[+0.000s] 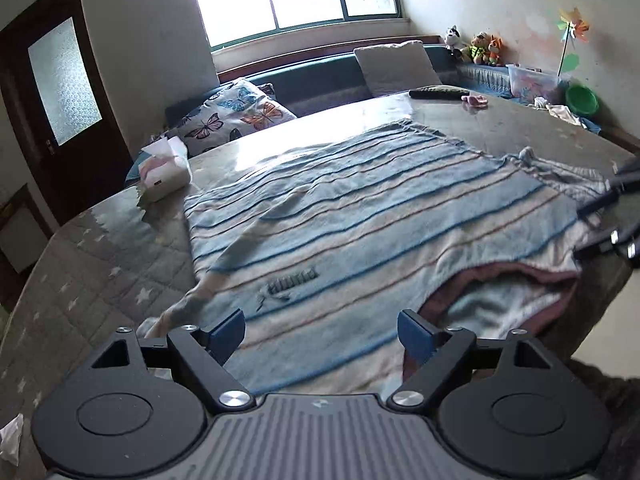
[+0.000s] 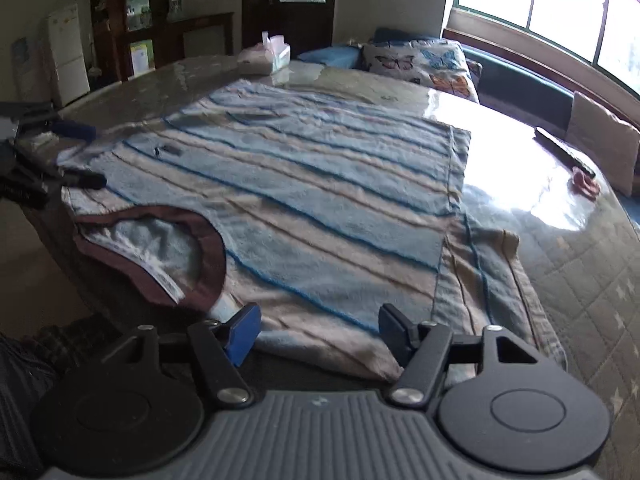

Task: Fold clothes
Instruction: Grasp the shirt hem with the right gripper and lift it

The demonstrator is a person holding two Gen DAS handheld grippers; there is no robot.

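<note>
Home living rm: window bench [image 1: 320,76], butterfly cushion [image 1: 236,114], fridge [image 2: 68,54]

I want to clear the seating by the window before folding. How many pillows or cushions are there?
2: a butterfly-print pillow at the bench's end nearer the door, and a plain pale cushion leaning further along under the window. More may be hidden behind the table.

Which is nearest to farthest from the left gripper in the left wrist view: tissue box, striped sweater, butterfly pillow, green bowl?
From the left gripper:
1. Striped sweater, directly beneath and ahead of the fingers.
2. Tissue box, ahead on the left.
3. Butterfly pillow, beyond the table's left far edge.
4. Green bowl, far right corner.
</note>
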